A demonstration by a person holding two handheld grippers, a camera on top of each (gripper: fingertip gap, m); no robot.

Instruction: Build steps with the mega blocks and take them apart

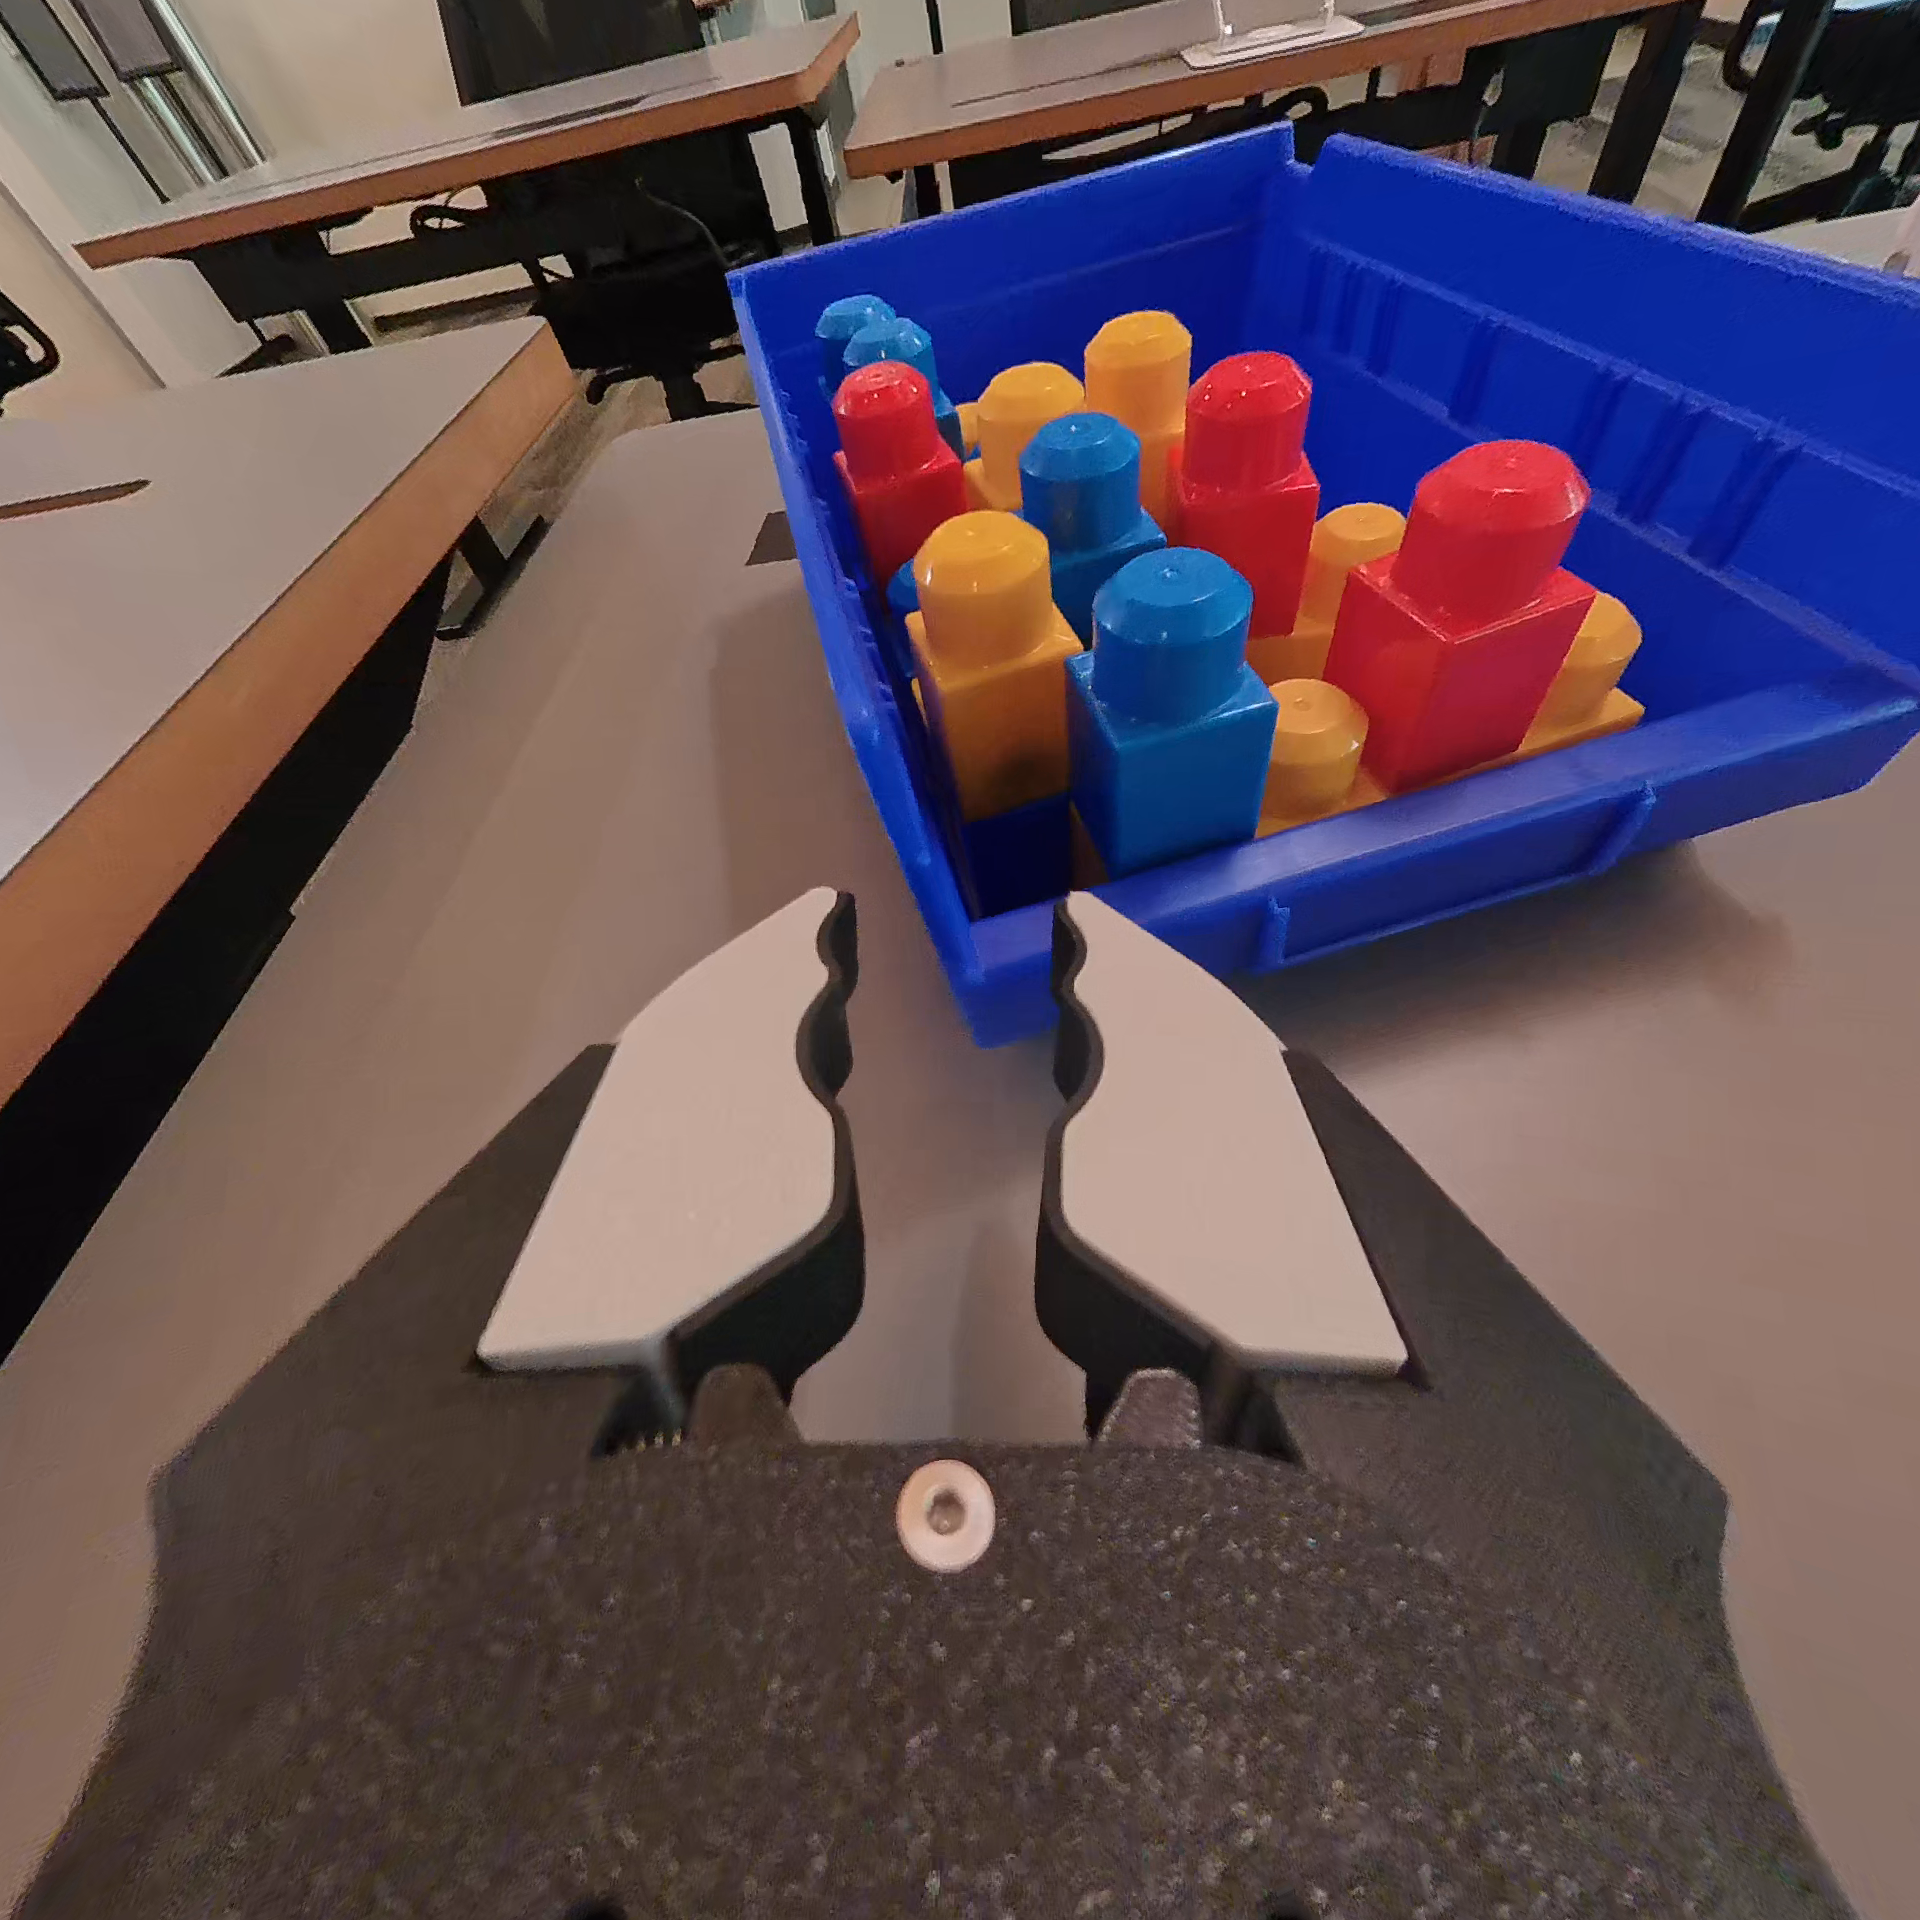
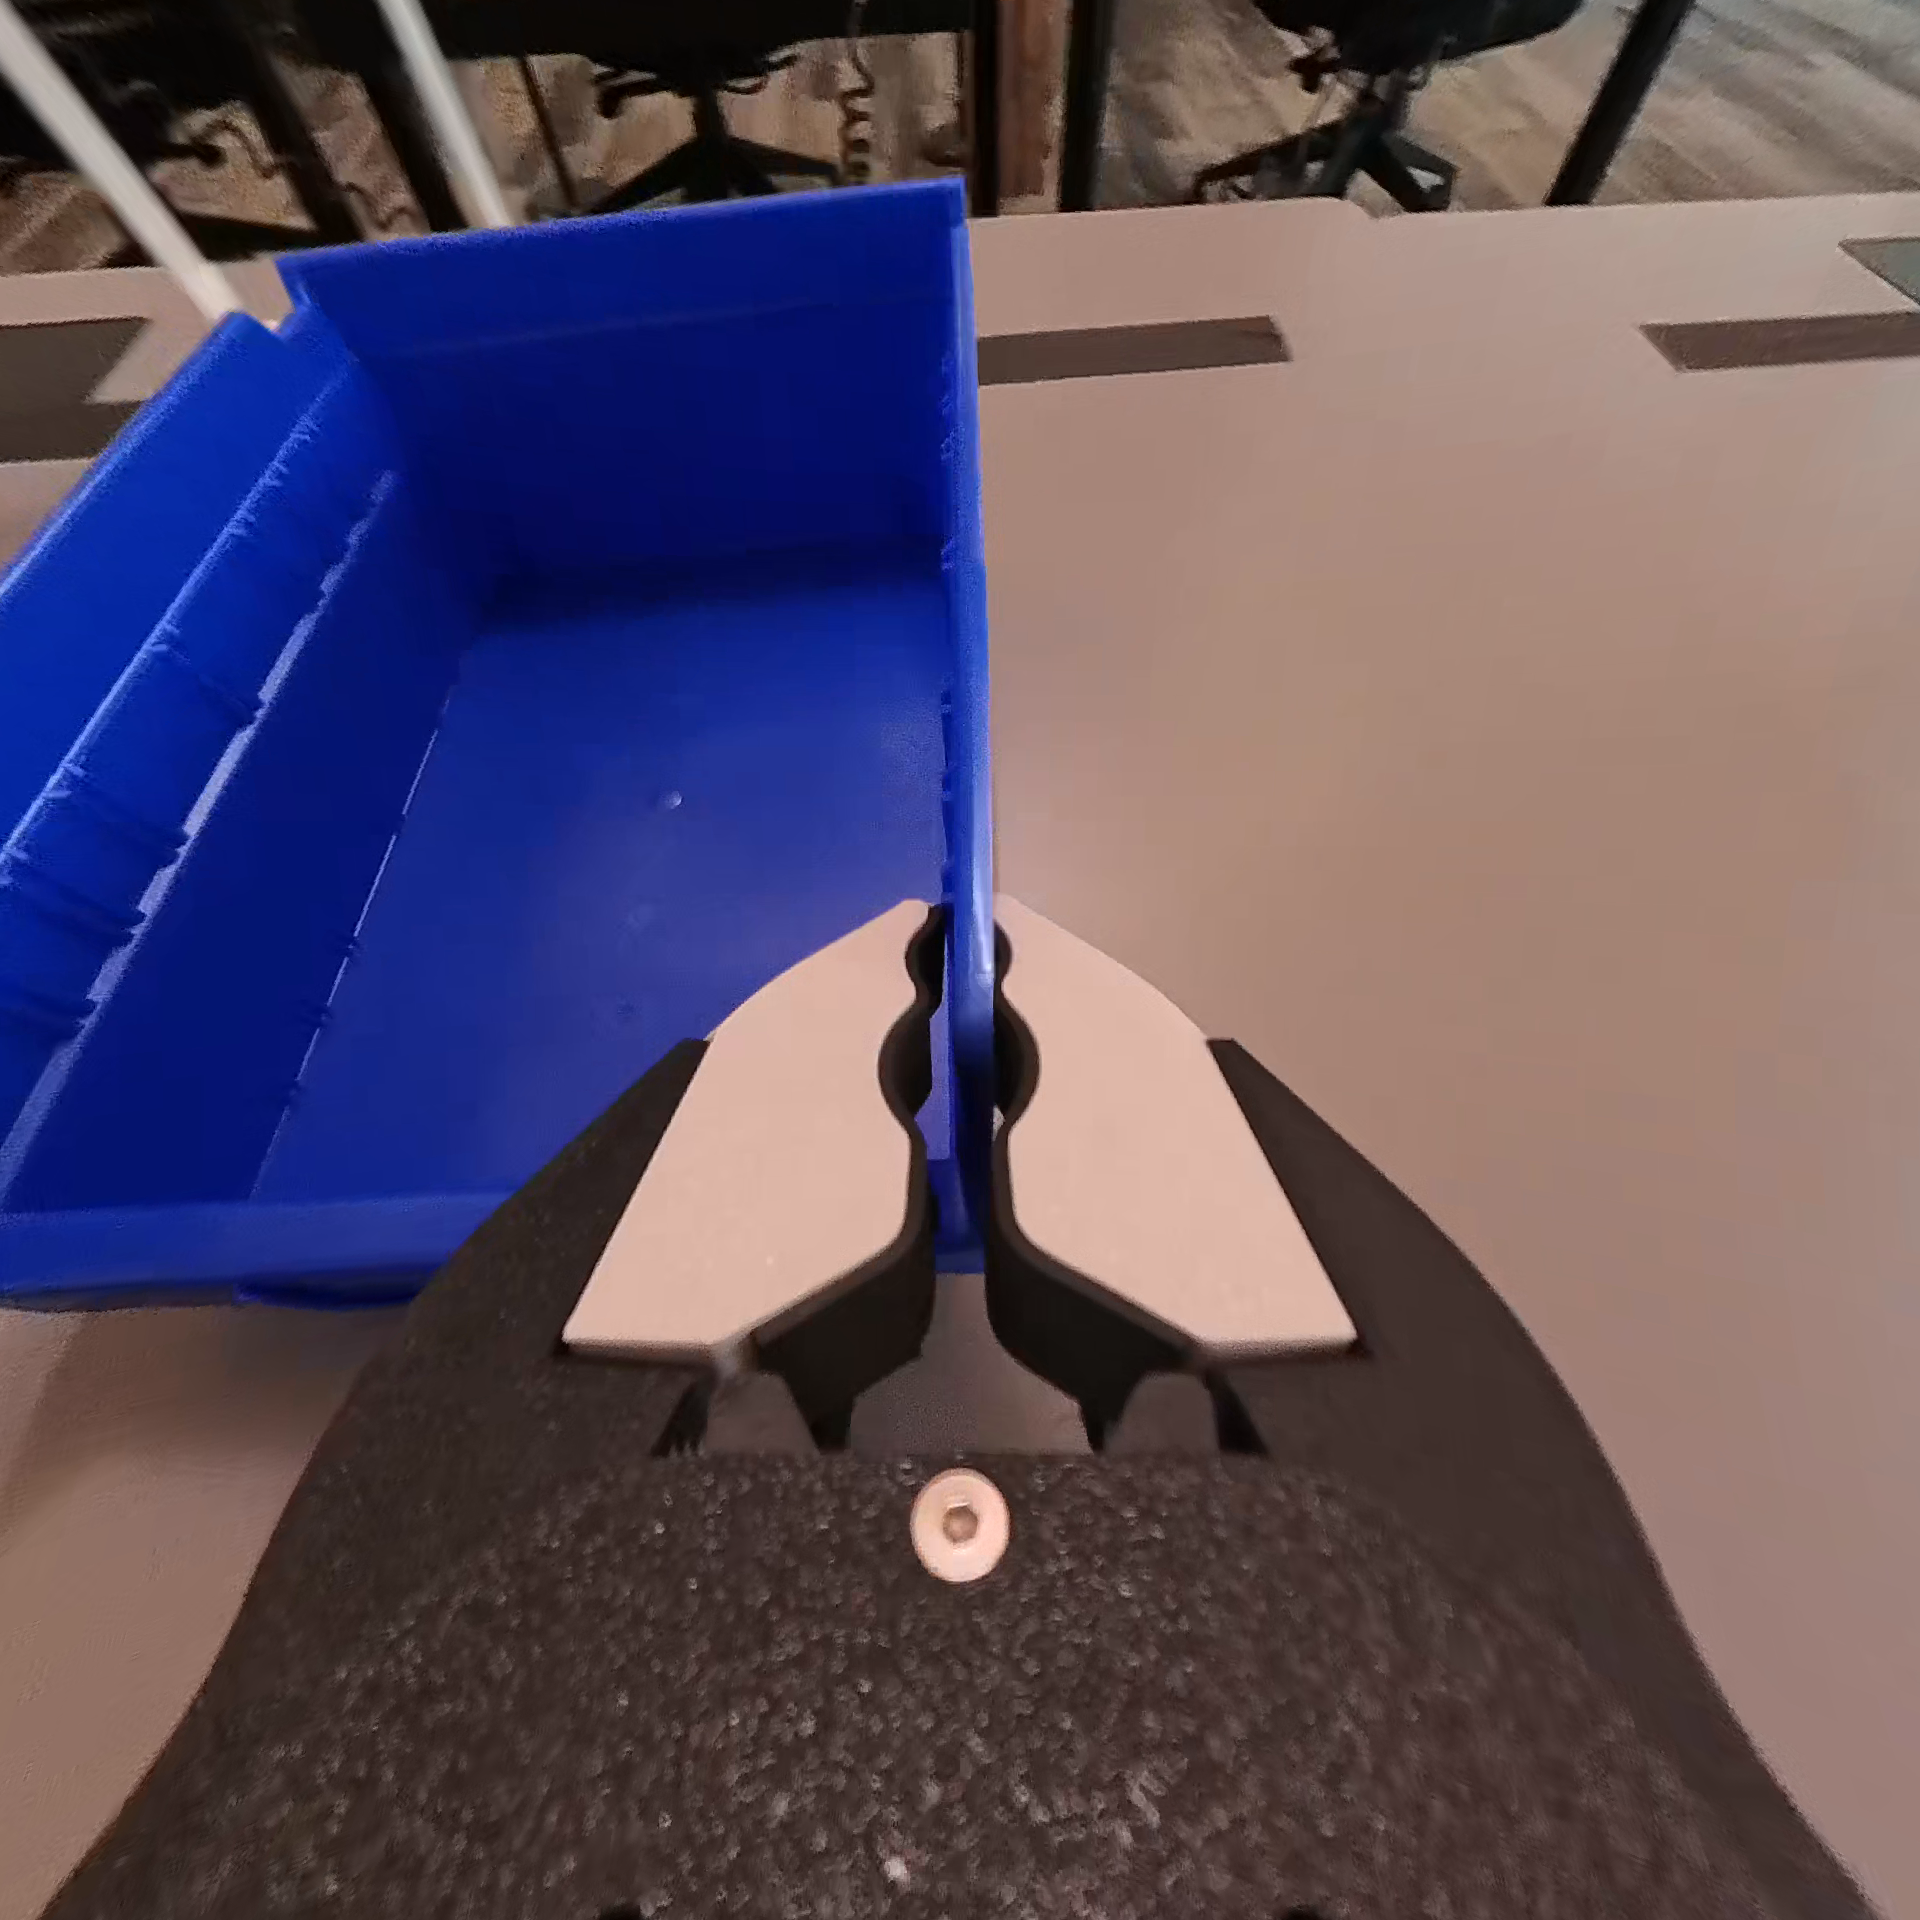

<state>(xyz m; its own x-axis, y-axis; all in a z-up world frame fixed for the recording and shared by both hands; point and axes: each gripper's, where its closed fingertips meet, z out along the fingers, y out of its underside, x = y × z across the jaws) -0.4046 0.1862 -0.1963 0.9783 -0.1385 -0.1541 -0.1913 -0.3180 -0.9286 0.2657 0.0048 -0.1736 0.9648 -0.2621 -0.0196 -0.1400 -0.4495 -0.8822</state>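
A blue bin [image 1: 1455, 862] on the grey table holds several upright mega blocks: red [image 1: 1455, 665], blue [image 1: 1169, 727] and yellow [image 1: 992, 675]. Some are stacked on others. My left gripper [image 1: 954, 904] is open and empty, just above the table at the bin's near left corner, not touching it. In the right wrist view a second blue bin [image 2: 623, 831] is empty. My right gripper [image 2: 966, 914] is shut on the thin right wall of this bin near its front corner, one finger inside and one outside.
The grey table [image 2: 1455, 831] stretches to the right of the empty bin, with dark slots [image 2: 1132, 348] near its far edge. Another blue wall [image 1: 1610, 229] rises behind the block bin. Other desks [image 1: 260, 582] and office chairs stand beyond.
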